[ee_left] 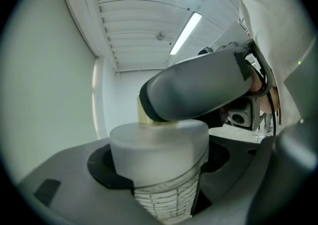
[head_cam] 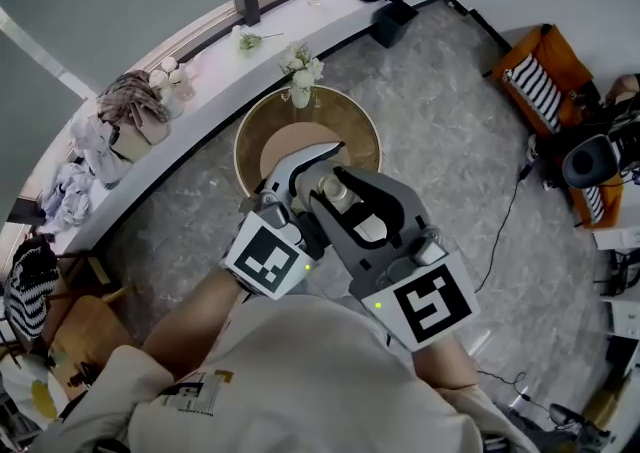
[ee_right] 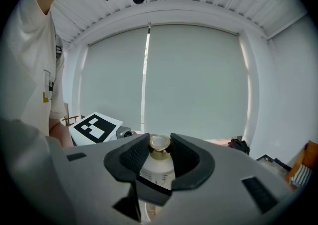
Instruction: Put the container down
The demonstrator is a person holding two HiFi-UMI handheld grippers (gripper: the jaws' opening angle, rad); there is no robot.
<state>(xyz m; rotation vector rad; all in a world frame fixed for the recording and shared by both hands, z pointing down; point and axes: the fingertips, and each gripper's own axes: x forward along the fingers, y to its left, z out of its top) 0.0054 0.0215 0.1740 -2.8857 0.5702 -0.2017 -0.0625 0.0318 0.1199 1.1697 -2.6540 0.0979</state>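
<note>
The container [head_cam: 341,192] is a frosted white bottle with printed measuring lines and a gold neck. It is held in the air over the round wooden table [head_cam: 258,137]. My left gripper [head_cam: 318,177] is shut on its body; in the left gripper view the container [ee_left: 159,159] fills the gap between the black pads. My right gripper [head_cam: 332,191] is shut on the gold neck [ee_right: 159,144], with both ribbed pads [ee_right: 135,155] against it. In the left gripper view a jaw of the right gripper [ee_left: 198,87] crosses just above the bottle's shoulder. The bottle's base is hidden.
A vase of white flowers [head_cam: 301,71] stands at the table's far rim. Behind it runs a white ledge [head_cam: 200,106] with clothes, bags and a small bottle. An orange chair [head_cam: 540,71] and a black cable [head_cam: 505,231] lie on the grey floor to the right.
</note>
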